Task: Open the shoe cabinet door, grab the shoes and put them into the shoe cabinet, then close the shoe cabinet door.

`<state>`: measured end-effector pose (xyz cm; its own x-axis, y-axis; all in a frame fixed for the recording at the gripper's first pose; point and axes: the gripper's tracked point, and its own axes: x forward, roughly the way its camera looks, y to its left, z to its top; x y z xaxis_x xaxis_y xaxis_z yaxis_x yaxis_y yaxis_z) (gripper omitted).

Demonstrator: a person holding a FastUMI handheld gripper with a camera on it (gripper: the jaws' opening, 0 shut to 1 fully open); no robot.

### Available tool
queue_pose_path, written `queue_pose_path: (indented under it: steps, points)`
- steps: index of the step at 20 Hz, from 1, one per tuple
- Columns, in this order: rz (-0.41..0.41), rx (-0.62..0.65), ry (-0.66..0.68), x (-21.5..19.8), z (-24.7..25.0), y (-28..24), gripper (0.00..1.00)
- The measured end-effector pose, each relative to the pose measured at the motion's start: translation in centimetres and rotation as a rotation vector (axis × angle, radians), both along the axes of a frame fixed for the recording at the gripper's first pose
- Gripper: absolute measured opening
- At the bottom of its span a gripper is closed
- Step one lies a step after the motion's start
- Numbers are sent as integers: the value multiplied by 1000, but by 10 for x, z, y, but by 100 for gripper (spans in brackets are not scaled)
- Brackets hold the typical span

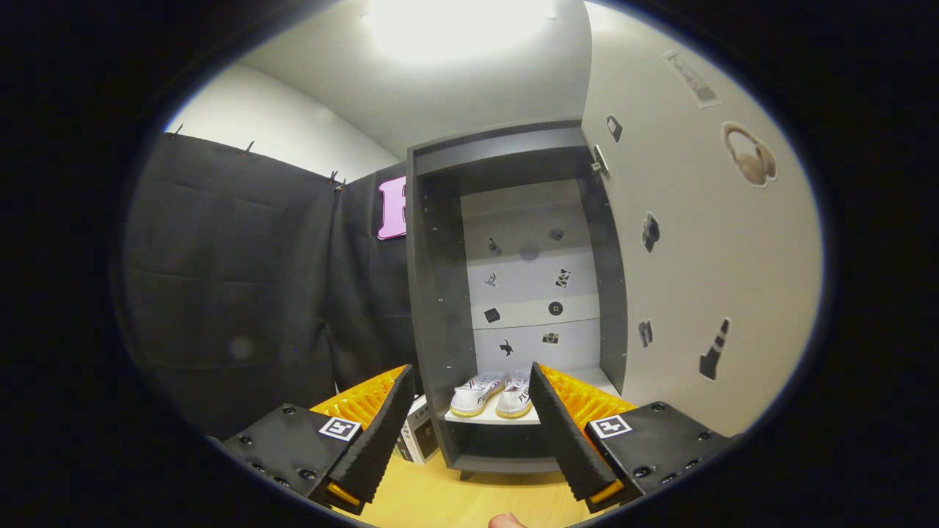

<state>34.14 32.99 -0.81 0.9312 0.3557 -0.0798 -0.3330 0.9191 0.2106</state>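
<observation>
Small box (419,434) sat on wood floor (469,499) just left of shoe cabinet (440,293). Cabinet door (704,242) stood open to the right w/ stickers. Shoes (493,394) were paired on the bottom shelf inside. Gripper (469,433) fingers were spread apart, holding nothing, short of cabinet.

Gripper camera low, facing open shoe cabinet (513,293) near, between tongs (469,433).
</observation>
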Motion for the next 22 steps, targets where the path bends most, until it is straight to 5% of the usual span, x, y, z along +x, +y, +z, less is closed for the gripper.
queue_pose_path:
  steps: [6,12,22]
  points:
    - [9,18,-19,-58,21,-39,97]
    - [110,45,-15,-106,38,-77,97]
    - [228,67,-11,-139,43,-184,97]
